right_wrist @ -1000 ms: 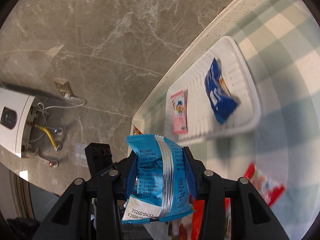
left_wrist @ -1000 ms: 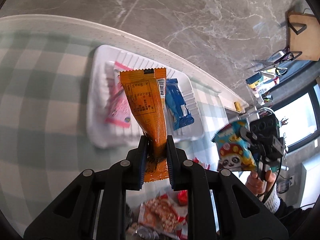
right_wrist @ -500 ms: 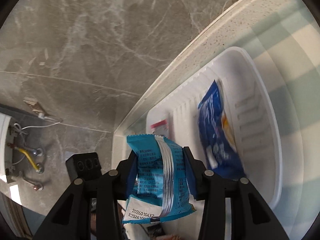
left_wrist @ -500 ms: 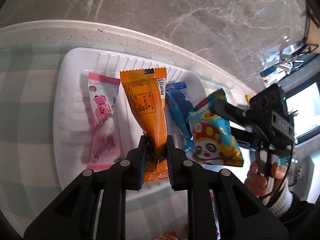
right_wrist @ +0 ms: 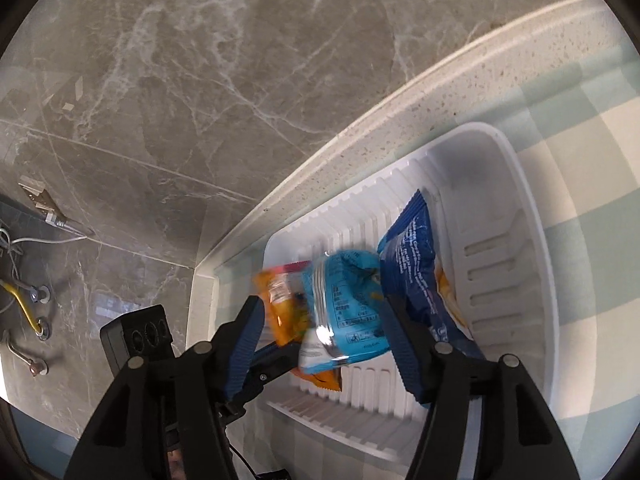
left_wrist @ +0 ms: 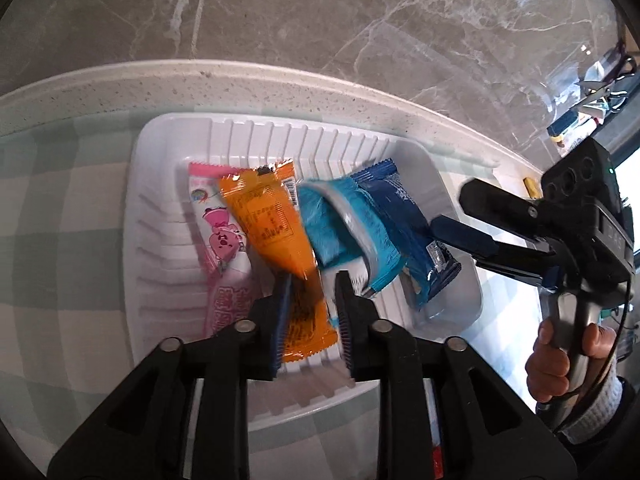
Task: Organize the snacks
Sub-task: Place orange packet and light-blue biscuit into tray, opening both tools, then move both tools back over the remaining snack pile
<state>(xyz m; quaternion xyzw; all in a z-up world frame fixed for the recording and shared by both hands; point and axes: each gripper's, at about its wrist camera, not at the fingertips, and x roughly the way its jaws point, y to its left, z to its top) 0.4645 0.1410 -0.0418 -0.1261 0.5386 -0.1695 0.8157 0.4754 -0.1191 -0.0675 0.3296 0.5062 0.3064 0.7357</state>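
Note:
A white ribbed tray (left_wrist: 160,184) lies on the checked cloth. In it lie a pink packet (left_wrist: 220,240), an orange packet (left_wrist: 276,236), a light blue packet (left_wrist: 344,232) and a dark blue packet (left_wrist: 408,232). My left gripper (left_wrist: 310,312) is open just above the tray, with the orange packet's lower end between its jaws. My right gripper (right_wrist: 324,336) is open over the tray (right_wrist: 536,240); the blurred light blue packet (right_wrist: 344,296) sits between its jaws, beside the orange packet (right_wrist: 284,312) and the dark blue packet (right_wrist: 416,264).
The tray sits near the table's far edge (left_wrist: 280,76), against a grey marble floor (left_wrist: 320,12). The right gripper's body and the hand holding it (left_wrist: 560,352) show at the right of the left wrist view. Cables and fittings (right_wrist: 24,300) lie on the floor.
Both grippers came down over the tray and opened. The orange packet and the light blue packet left their grip and now lie in the tray between the pink and dark blue packets.

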